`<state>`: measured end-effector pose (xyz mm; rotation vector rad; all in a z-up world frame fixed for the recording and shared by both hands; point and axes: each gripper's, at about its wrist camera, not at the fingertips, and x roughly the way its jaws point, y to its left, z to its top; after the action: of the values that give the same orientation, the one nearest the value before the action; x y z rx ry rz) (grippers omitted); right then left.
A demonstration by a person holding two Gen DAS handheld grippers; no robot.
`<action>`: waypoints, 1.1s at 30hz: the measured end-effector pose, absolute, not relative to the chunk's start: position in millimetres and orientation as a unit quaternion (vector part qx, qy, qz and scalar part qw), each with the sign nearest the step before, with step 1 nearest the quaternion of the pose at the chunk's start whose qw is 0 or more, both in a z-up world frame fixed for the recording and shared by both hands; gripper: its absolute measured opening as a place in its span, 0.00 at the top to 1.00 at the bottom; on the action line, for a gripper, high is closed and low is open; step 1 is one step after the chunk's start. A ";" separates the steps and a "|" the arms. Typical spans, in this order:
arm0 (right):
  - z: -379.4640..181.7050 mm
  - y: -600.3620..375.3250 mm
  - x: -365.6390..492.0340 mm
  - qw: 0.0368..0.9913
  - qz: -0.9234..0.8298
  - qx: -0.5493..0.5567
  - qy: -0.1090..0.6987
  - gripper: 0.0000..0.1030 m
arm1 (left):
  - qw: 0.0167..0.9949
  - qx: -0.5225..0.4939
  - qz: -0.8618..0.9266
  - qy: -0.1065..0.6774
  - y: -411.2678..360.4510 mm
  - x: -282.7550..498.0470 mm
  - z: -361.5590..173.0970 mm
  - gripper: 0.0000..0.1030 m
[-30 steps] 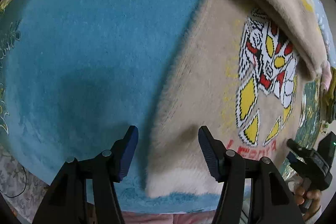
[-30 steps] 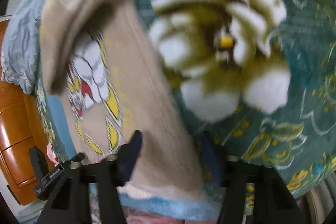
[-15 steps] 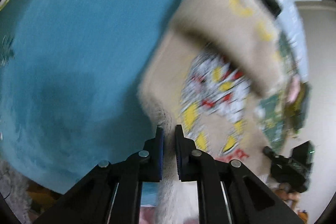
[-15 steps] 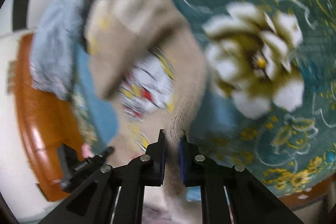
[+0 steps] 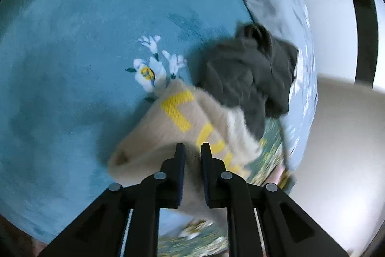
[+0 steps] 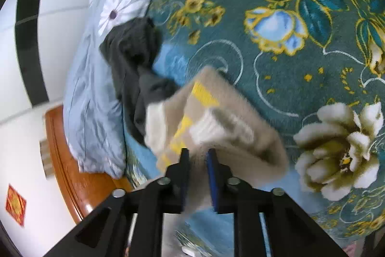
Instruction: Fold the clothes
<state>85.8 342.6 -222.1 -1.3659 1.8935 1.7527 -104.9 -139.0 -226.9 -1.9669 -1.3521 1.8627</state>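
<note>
Sweater point(image 5: 168, 136) folded, stretching toward pillow — left tongs point(image 5: 192, 151), right tongs point(image 6: 197, 155) both pinching it.

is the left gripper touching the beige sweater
Touching. In the left wrist view the left gripper has its fingers closed on a fold of the beige sweater, fuzzy fabric filling the narrow gap between them.
</note>
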 end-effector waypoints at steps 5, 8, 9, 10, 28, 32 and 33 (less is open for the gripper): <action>-217.7 354.7 83.9 0.129 0.616 -0.472 0.617 0.61 | 0.048 -0.627 0.628 -0.459 -150.4 -110.2 -225.3 0.77; -216.6 346.4 74.2 0.129 0.636 -0.509 0.566 0.51 | 0.059 -0.654 0.653 -0.376 -137.2 -116.7 -224.7 0.68; -218.4 341.2 69.2 0.125 0.641 -0.522 0.548 0.49 | 0.067 -0.664 0.661 -0.343 -128.7 -119.3 -226.2 0.66; -220.6 335.5 63.7 0.121 0.647 -0.535 0.530 0.48 | 0.075 -0.672 0.665 -0.319 -121.5 -121.0 -227.5 0.63; -285.9 335.1 42.0 0.114 0.649 -0.599 0.456 0.36 | 0.141 -0.710 0.642 -0.254 -111.9 -137.1 -301.5 0.43; -302.2 344.3 48.9 0.081 0.649 -0.586 0.479 0.29 | 0.168 -0.712 0.616 -0.292 -124.8 -135.4 -326.6 0.27; -306.6 346.3 50.5 0.075 0.646 -0.582 0.488 0.29 | 0.173 -0.712 0.610 -0.302 -128.3 -135.0 -333.3 0.26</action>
<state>50.5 346.3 -306.6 -1.7474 1.4645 1.9368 -135.0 -128.3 -333.3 -2.0194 -0.8559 1.7295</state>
